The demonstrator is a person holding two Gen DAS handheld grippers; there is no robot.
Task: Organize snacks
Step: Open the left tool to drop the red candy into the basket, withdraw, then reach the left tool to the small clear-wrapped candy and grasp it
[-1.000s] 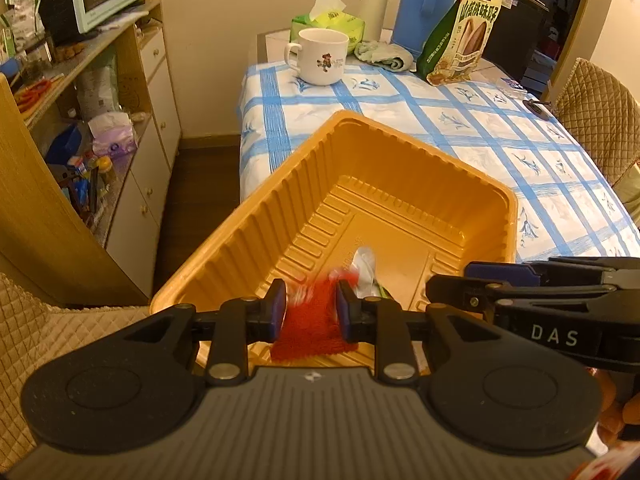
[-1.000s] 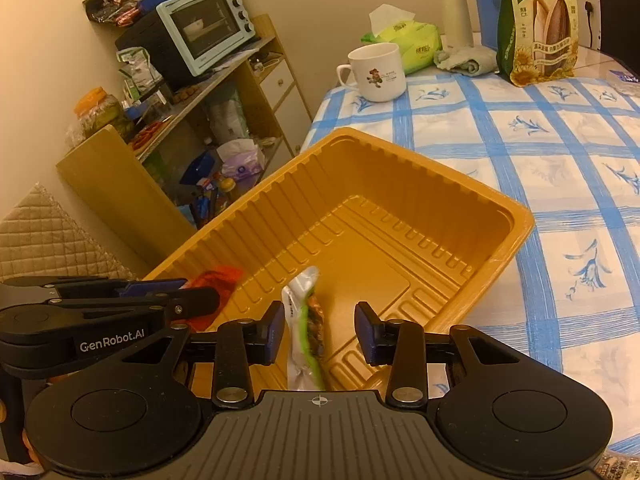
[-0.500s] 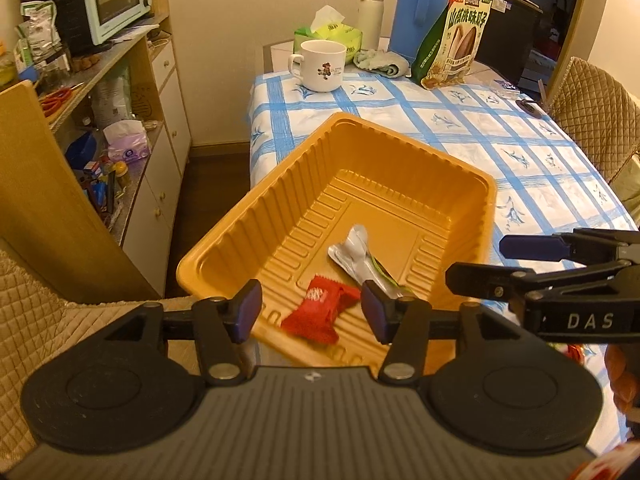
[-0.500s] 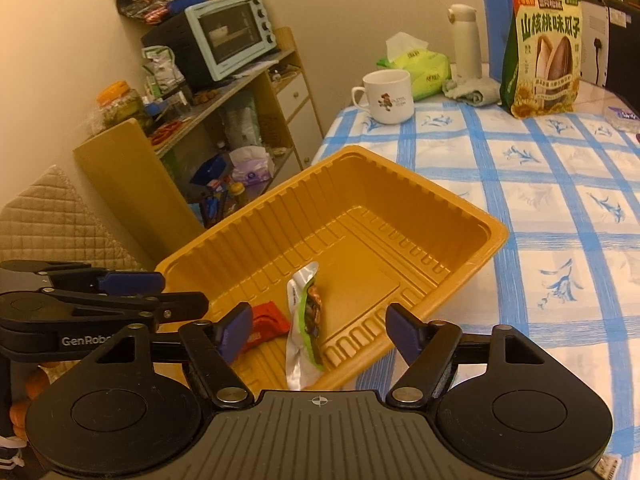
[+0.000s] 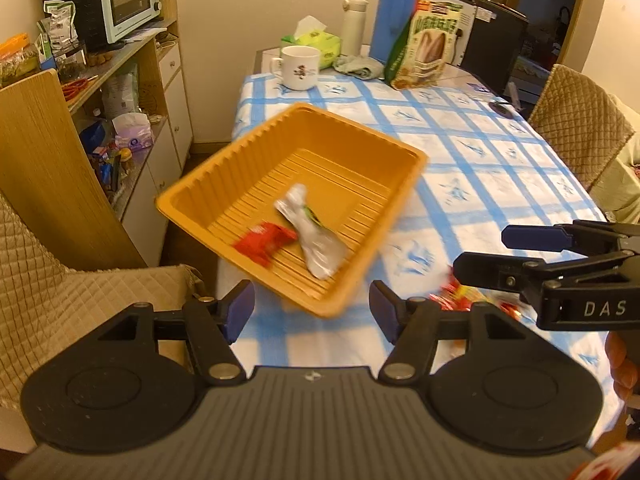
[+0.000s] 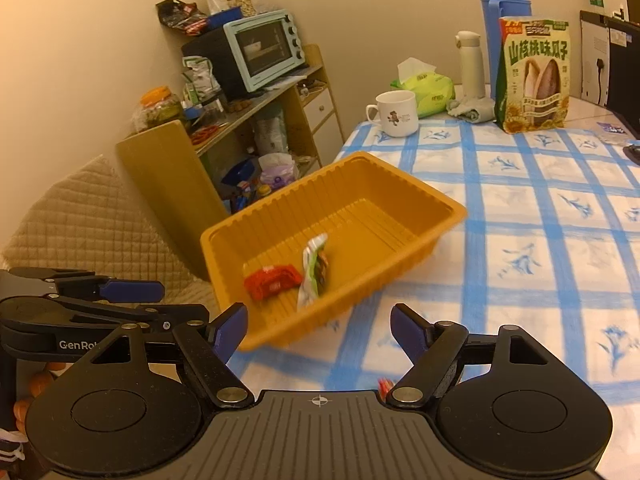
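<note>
The red packet (image 5: 262, 242) and silver pouch (image 5: 314, 236) lie in my orange tray (image 5: 288, 120), which sits at the table's (image 5: 500, 168) left edge, its near corner overhanging. More red snacks (image 5: 460, 300) lie on the cloth near the front edge, to the right of the tray. My right gripper (image 6: 318, 330) looks nearer them than my left gripper (image 5: 312, 310); both stand wide apart, holding nothing. I would reach with the right.
</note>
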